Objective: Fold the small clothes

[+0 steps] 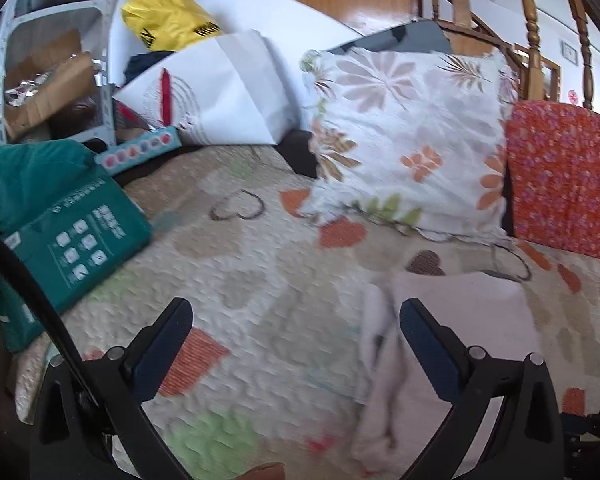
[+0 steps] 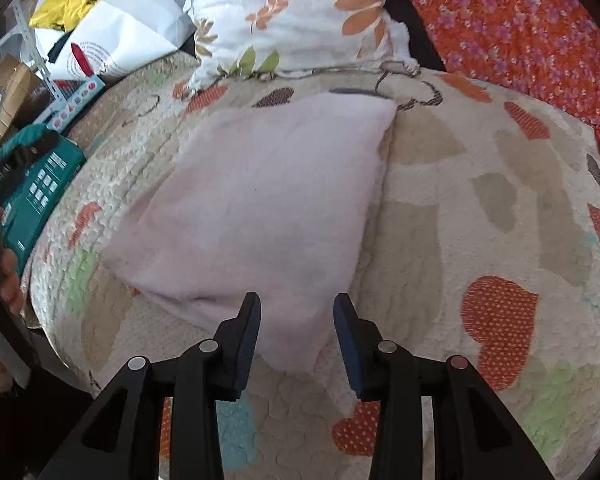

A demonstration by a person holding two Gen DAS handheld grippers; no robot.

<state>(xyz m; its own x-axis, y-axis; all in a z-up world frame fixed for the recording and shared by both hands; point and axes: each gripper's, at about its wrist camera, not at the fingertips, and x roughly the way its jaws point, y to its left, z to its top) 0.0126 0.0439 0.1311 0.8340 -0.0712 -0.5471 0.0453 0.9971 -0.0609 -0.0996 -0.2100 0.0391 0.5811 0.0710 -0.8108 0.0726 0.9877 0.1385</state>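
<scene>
Cloth (image 2: 260, 208), pale pink and fleecy-looking, lies flat on the quilt (image 2: 480, 208) in a rough folded rectangle, its far corner near the pillow (image 2: 292, 12) and its near corner between the fingers of the right gripper (image 2: 297, 306). It looks light, limp and a little thick, so it should drape and slide rather than hold a crease; the near corner or near edge seems the best hold.

Going left to right: the left gripper (image 1: 296, 312) hovers over the quilt with jaws spread wide and empty, the cloth just to its right. The right gripper's jaws stand apart, straddling the near corner without pinching it.

Motion blur smears the left wrist view, so the cloth's folds there are hard to read. How many layers it has, and what garment it is, cannot be told.
</scene>
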